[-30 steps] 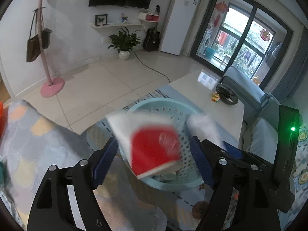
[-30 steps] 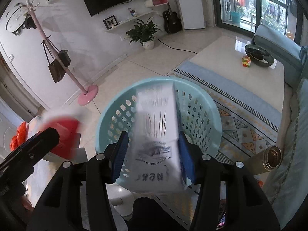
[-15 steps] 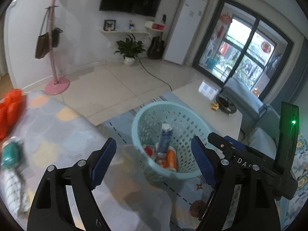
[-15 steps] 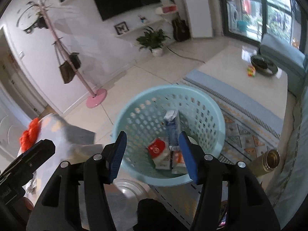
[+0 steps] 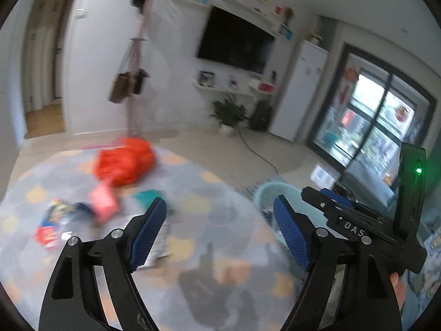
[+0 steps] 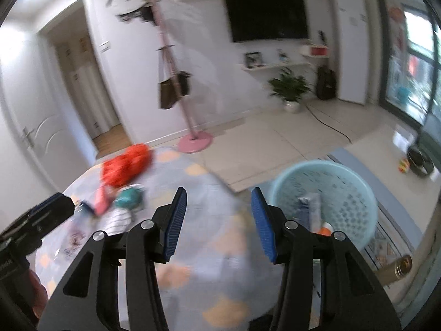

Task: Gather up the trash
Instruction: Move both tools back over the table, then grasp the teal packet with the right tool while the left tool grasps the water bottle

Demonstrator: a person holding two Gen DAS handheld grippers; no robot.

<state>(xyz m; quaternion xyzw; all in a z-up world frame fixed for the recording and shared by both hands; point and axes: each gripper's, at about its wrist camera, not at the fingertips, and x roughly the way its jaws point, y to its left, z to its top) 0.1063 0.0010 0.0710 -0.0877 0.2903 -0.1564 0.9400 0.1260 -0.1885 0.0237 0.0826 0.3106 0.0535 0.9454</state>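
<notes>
Patterned tablecloth (image 5: 209,182) (blurred) below both empty grippers, left gripper (image 5: 220,231) and right gripper (image 6: 217,223).

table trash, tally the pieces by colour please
red-orange bag: 1
pink packet: 1
teal piece: 1
blue and red wrapper: 1
white striped piece: 1
total: 5, as far as the blur allows

Perforated plastic basket (image 6: 325,190); glossy tiled floor (image 6: 264,140).
</notes>
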